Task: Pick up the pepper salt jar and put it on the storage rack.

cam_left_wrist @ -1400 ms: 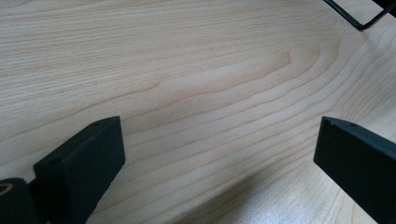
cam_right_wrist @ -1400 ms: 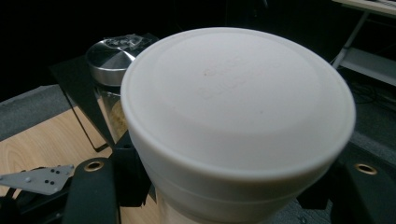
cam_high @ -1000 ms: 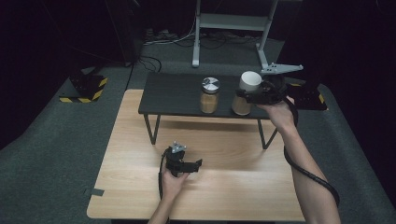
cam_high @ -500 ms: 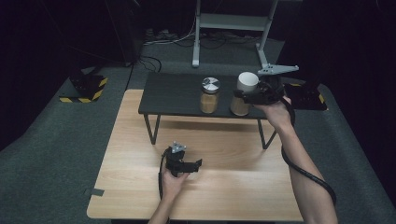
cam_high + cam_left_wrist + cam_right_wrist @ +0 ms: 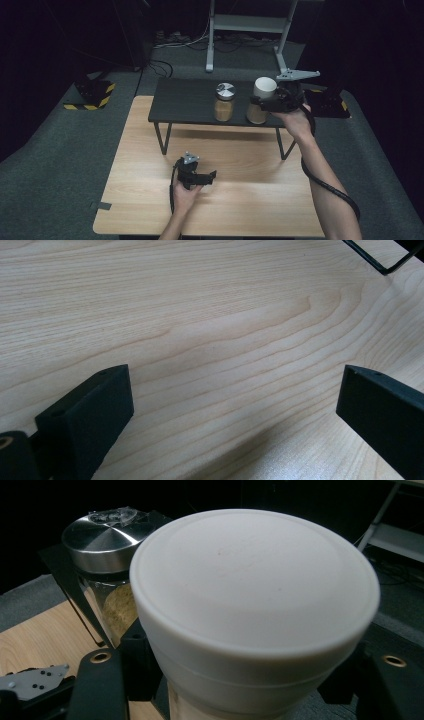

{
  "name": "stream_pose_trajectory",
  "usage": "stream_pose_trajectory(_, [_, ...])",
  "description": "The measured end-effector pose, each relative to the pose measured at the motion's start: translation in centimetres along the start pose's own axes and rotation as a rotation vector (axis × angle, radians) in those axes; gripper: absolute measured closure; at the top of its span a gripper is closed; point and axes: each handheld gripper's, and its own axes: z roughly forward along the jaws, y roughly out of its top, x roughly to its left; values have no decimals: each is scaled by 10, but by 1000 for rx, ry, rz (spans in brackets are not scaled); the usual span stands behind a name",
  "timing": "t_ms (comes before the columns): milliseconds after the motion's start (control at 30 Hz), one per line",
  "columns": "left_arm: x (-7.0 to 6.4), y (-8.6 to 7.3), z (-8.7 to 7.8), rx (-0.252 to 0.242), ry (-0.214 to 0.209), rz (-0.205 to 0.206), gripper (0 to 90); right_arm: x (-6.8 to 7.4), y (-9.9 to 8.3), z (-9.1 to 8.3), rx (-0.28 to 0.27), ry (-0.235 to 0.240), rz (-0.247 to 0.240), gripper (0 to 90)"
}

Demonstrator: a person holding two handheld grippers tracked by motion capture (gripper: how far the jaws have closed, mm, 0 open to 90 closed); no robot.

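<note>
Two tools, right tool (image 5: 262, 102) clamping white-lidded jar (image 5: 261, 100) (contents mostly hidden), left tool (image 5: 207, 176) wide.

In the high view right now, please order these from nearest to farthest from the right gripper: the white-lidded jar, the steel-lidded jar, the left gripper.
1. White-lidded jar: between the jaws of the right gripper, at the right end of the dark shelf.
2. Steel-lidded jar: beside it on the shelf, toward the left.
3. Left gripper: low on the wooden table, nearer the person.
</note>
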Motion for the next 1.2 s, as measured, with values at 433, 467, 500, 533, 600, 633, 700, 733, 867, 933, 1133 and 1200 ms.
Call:
stream_pose_trajectory(433, [0, 0, 0, -1, 0, 0, 21, -6, -11, -6, -41, 22, 17, 175])
stream_pose_trajectory(467, [0, 0, 0, -1, 0, 0, 21, -6, -11, -6, -41, 22, 17, 175])
stream_pose_trajectory(500, [0, 0, 0, -1, 0, -1, 21, -6, -14, -7, -53, 24, 18, 159])
stream_pose_trajectory(533, [0, 0, 0, -2, -1, -3, 21, -6, -15, -7, -55, 24, 18, 153])
stream_pose_trajectory(600, [0, 0, 0, -2, -1, -3, 21, -6, -15, -7, -54, 24, 17, 147])
stream_pose_trajectory(633, [0, 0, 0, -1, -1, -3, 21, -5, -16, -7, -51, 22, 15, 132])
stream_pose_trajectory(700, [0, -1, 0, -3, -2, -4, 21, -4, -18, -8, -53, 23, 11, 121])
stream_pose_trajectory(733, [0, -1, 0, -3, -2, -4, 21, -4, -18, -8, -53, 23, 11, 121])
stream_pose_trajectory(867, [1, -1, -1, -4, -3, -2, 19, -3, -25, -13, -61, 32, 20, 106])
stream_pose_trajectory(933, [1, -1, -1, -4, -3, -2, 19, -2, -26, -14, -58, 29, 20, 104])
stream_pose_trajectory(1133, [1, -1, -1, -5, -3, -2, 18, 0, -38, -18, -62, -4, 26, 103])
stream_pose_trajectory(1200, [1, -1, -1, -6, -5, -2, 18, 0, -42, -19, -64, -2, 32, 103])
